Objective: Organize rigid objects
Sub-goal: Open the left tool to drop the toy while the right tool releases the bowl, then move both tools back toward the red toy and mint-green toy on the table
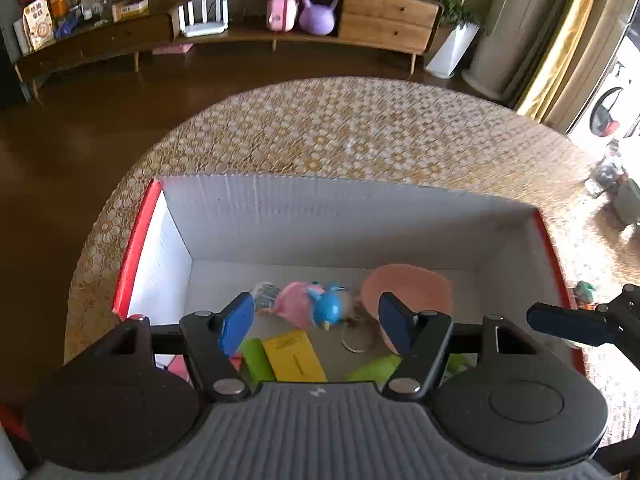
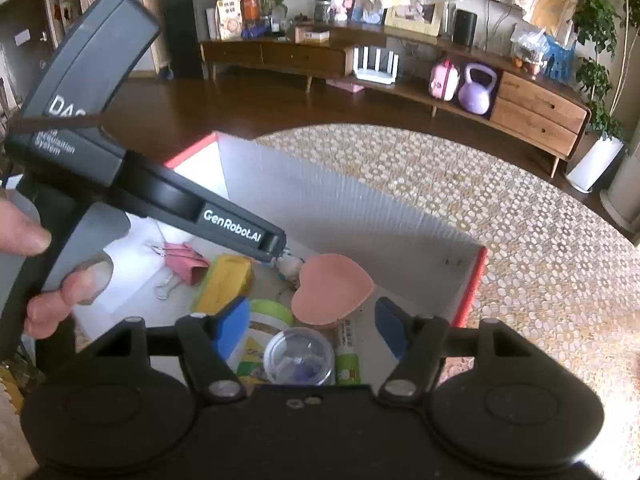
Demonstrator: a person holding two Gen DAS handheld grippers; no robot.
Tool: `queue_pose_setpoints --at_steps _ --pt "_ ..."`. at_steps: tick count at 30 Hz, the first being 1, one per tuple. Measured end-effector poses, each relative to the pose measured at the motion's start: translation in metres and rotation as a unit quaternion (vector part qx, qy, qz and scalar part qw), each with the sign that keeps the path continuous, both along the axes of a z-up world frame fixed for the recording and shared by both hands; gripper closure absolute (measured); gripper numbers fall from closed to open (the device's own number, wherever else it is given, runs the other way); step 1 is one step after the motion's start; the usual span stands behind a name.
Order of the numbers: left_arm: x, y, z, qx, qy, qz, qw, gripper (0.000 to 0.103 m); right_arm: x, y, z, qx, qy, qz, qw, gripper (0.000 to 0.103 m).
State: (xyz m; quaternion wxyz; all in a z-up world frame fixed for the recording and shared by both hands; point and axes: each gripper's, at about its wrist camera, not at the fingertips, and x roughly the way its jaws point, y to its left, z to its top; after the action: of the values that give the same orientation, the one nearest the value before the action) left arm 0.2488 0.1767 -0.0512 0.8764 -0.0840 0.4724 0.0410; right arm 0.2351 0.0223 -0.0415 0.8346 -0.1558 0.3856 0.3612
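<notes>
A white box with red edges [image 1: 138, 240] [image 2: 472, 280] stands on the patterned table. In it lie a pink and blue toy figure [image 1: 308, 306], a pink heart-shaped piece [image 1: 412, 284] [image 2: 330, 290], a yellow and green block [image 1: 294, 356] [image 2: 224, 284], a pink binder clip [image 2: 186, 264], a clear-lidded jar [image 2: 298, 356] and a green-labelled tube [image 2: 348, 354]. My left gripper [image 1: 316, 322] hangs open over the toy, pads clear of it. Over the jar my right gripper [image 2: 312, 330] is open and grips nothing. A hand [image 2: 48, 300] holds the left gripper's handle.
The round table [image 1: 340, 132] ends at a brown wooden floor. A small green object [image 1: 585, 291] lies on the table right of the box. A long wooden sideboard [image 2: 536, 108] with a purple kettlebell [image 1: 319, 12] stands far behind.
</notes>
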Motion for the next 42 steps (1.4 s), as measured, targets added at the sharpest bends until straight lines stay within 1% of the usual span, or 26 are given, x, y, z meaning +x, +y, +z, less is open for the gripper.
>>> queue_pose_setpoints --at_steps 4,12,15,19,21,24,25,26,29,31,33,35,38,42 --pt "-0.018 -0.009 0.013 -0.011 -0.020 0.000 0.9997 0.034 -0.012 -0.012 0.018 0.013 -0.012 0.003 1.000 0.032" --pt "-0.051 -0.031 0.044 0.002 -0.063 -0.005 0.9980 0.034 -0.040 -0.040 0.046 0.042 -0.030 0.013 0.999 0.028" --pt "-0.060 -0.037 0.052 0.000 -0.074 -0.012 0.9972 0.034 -0.050 -0.053 0.053 0.061 -0.028 0.008 0.998 0.025" --pt "-0.073 -0.050 0.060 -0.001 -0.086 -0.021 0.9961 0.034 -0.064 -0.075 0.059 0.083 -0.026 0.002 0.996 0.025" --pt "-0.078 -0.058 0.061 -0.001 -0.091 -0.027 0.9955 0.034 -0.068 -0.088 0.062 0.092 -0.026 -0.003 0.995 0.022" --pt "-0.087 -0.073 0.065 0.000 -0.100 -0.035 0.9943 0.033 -0.079 -0.107 0.063 0.101 -0.029 -0.016 0.994 0.019" --pt "-0.090 -0.078 0.065 0.001 -0.104 -0.037 0.9939 0.028 -0.080 -0.115 0.062 0.106 -0.027 -0.021 0.994 0.019" --pt "-0.092 -0.081 0.065 0.000 -0.108 -0.038 0.9934 0.026 -0.082 -0.122 0.061 0.110 -0.026 -0.024 0.993 0.018" --pt "-0.100 -0.098 0.064 0.001 -0.119 -0.046 0.9919 0.025 -0.090 -0.149 0.054 0.117 -0.025 -0.043 0.992 0.012" --pt "-0.103 -0.111 0.063 0.003 -0.122 -0.057 0.9909 0.025 -0.091 -0.165 0.048 0.119 -0.023 -0.056 0.991 0.011" --pt "-0.105 -0.125 0.062 0.005 -0.126 -0.071 0.9895 0.025 -0.091 -0.181 0.043 0.124 -0.019 -0.070 0.990 0.007" --pt "-0.106 -0.138 0.060 0.007 -0.128 -0.083 0.9882 0.020 -0.091 -0.198 0.038 0.128 -0.018 -0.082 0.988 0.004" --pt "-0.106 -0.156 0.057 -0.004 -0.134 -0.099 0.9860 0.019 -0.090 -0.220 0.033 0.125 -0.022 -0.099 0.987 0.001" --pt "-0.101 -0.178 0.049 -0.021 -0.135 -0.117 0.9836 0.019 -0.081 -0.250 0.027 0.106 -0.035 -0.129 0.985 0.001"
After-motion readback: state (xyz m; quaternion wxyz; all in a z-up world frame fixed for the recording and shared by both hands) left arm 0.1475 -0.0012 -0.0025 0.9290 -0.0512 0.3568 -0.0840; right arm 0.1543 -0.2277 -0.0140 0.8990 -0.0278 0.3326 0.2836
